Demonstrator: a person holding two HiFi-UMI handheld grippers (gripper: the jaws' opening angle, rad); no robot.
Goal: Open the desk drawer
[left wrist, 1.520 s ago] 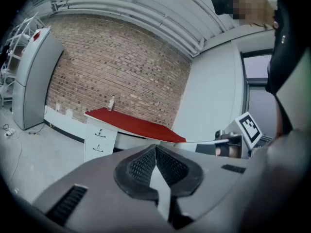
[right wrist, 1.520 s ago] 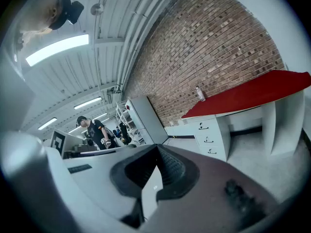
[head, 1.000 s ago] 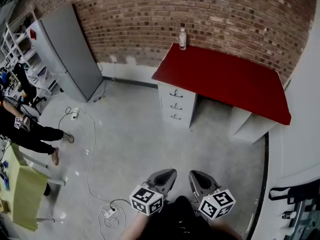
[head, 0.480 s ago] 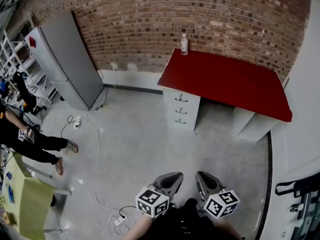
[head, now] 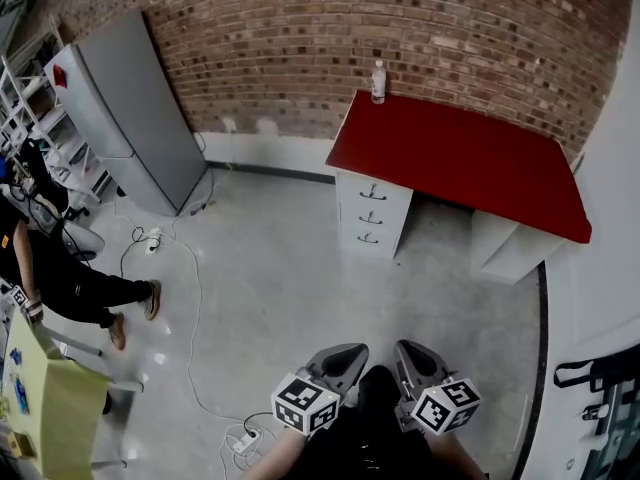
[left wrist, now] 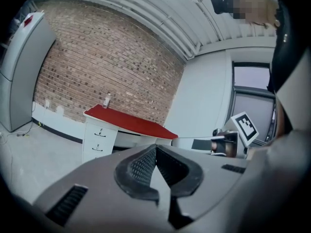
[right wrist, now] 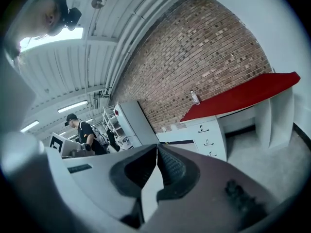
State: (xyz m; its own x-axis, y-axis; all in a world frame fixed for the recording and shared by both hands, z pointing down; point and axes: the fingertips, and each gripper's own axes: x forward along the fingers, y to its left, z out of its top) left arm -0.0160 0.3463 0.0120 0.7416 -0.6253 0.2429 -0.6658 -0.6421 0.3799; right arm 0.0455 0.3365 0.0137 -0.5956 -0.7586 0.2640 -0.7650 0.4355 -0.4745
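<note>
While the red-topped desk (head: 460, 163) stands well apart across the grey floor (head: 270, 288), against the brick wall (head: 400, 28), both grippers are carried low and close to the body, side by side and aimed roughly toward it. This is judged to be an approach posture, not a reach. The left gripper (head: 348, 350) is seen clenched, its ribbed pads pressed together with nothing between them, and the right gripper (head: 406, 348) is likewise closed and empty. Nothing is touched by either. The task's thing is found in the white drawer unit (head: 372, 213) under the desk's left end in the head view, where three drawers are stacked, each with a small dark handle. All three appear fully pushed in, so the opening is judged not yet begun. The top drawer's handle (head: 373, 194) faces the open floor, so a straight pull should be possible once the gap is crossed and one pair of jaws is parted. A bottle (head: 378, 81) is left upright on the desktop's far corner, clear of the drawers.
</note>
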